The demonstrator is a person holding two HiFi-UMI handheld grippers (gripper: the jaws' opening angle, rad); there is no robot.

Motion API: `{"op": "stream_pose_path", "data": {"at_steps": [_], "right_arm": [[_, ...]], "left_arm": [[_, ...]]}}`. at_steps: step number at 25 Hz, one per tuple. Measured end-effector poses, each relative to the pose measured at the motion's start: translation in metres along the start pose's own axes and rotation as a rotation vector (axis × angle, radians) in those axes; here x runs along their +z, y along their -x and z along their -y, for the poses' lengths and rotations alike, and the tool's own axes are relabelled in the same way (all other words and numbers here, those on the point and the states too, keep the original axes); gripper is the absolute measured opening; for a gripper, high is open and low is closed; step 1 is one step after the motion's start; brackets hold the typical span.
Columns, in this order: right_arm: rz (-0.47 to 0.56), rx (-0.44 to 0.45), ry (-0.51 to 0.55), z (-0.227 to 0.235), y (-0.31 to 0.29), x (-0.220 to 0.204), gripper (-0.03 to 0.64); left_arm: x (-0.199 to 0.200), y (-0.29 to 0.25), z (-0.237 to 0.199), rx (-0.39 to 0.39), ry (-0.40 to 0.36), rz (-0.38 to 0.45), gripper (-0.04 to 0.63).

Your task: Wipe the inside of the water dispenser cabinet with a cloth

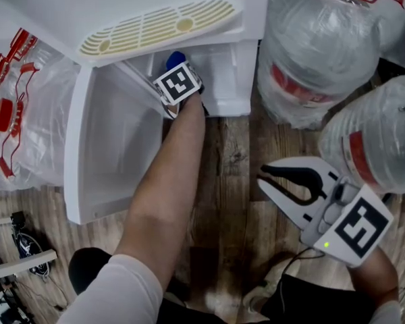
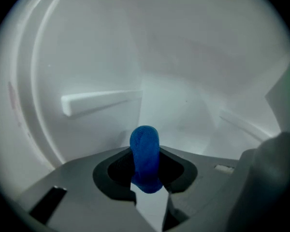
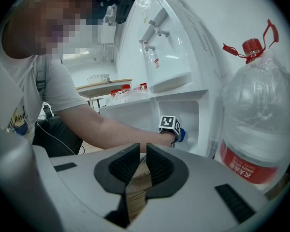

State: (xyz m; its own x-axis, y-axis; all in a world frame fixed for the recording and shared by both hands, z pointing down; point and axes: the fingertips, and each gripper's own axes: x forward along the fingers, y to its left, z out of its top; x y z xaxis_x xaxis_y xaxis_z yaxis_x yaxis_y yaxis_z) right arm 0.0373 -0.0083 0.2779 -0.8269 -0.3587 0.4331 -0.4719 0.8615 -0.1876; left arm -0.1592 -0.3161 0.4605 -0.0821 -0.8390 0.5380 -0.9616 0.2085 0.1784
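1. The water dispenser [image 1: 155,19] stands on the wooden floor [image 1: 236,174]. Its lower cabinet [image 1: 223,79] is open, and the cabinet door [image 1: 115,147] swings out toward the person, to the left of the opening.
2. The left tool [image 1: 177,73] reaches into the cabinet. Its jaws are clamped on the blue cloth [image 2: 145,153], and one fold stands up between them. In the head view only a blue tip of the cloth [image 1: 175,59] shows past the marker cube, inside the cabinet.
3. The person's left forearm [image 1: 169,181] stretches over the floor to the opening and covers most of the way in. The door is just beside it.
4. The right tool [image 1: 266,179] hangs low over the floor, well apart from the cabinet. Its jaws stand close together with only a thin slit of floor between them, and they hold nothing.
5. Two big water bottles [image 1: 317,52] [image 1: 374,137] with red labels stand just to the right of the dispenser, near the right tool. To the left of the door lie clear plastic bags [image 1: 27,113] with red parts.
6. Only the left gripper view shows the white inner walls and a white ledge [image 2: 101,100]. Whether the cloth touches a wall, I cannot tell.
7. Only the right gripper view shows the dispenser's taps [image 3: 152,30] and a bottle's red cap [image 3: 253,46].
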Motion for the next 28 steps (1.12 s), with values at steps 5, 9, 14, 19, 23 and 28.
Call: {"op": "stream_pose_path", "data": {"at_steps": [5, 9, 14, 19, 23, 28], "right_arm": [[0.003, 0.011, 0.013, -0.004, -0.002, 0.002, 0.04], [-0.005, 0.016, 0.017, -0.006, -0.004, 0.0, 0.04], [-0.01, 0.012, 0.009, -0.005, -0.003, -0.002, 0.04], [-0.001, 0.007, 0.007, -0.004, -0.002, 0.001, 0.04], [-0.001, 0.011, 0.008, -0.005, -0.004, 0.002, 0.04], [0.002, 0.018, 0.011, -0.007, -0.006, 0.004, 0.04]], "left_arm": [[0.006, 0.007, 0.007, -0.037, 0.011, 0.064, 0.104], [0.02, 0.002, 0.011, -0.036, 0.009, 0.089, 0.104], [0.018, -0.003, -0.002, 0.004, 0.036, 0.076, 0.104], [0.002, 0.01, -0.019, 0.06, 0.127, 0.042, 0.104], [-0.013, 0.022, -0.026, 0.061, 0.203, 0.026, 0.104], [-0.033, 0.038, -0.039, 0.066, 0.243, 0.009, 0.104]]}}
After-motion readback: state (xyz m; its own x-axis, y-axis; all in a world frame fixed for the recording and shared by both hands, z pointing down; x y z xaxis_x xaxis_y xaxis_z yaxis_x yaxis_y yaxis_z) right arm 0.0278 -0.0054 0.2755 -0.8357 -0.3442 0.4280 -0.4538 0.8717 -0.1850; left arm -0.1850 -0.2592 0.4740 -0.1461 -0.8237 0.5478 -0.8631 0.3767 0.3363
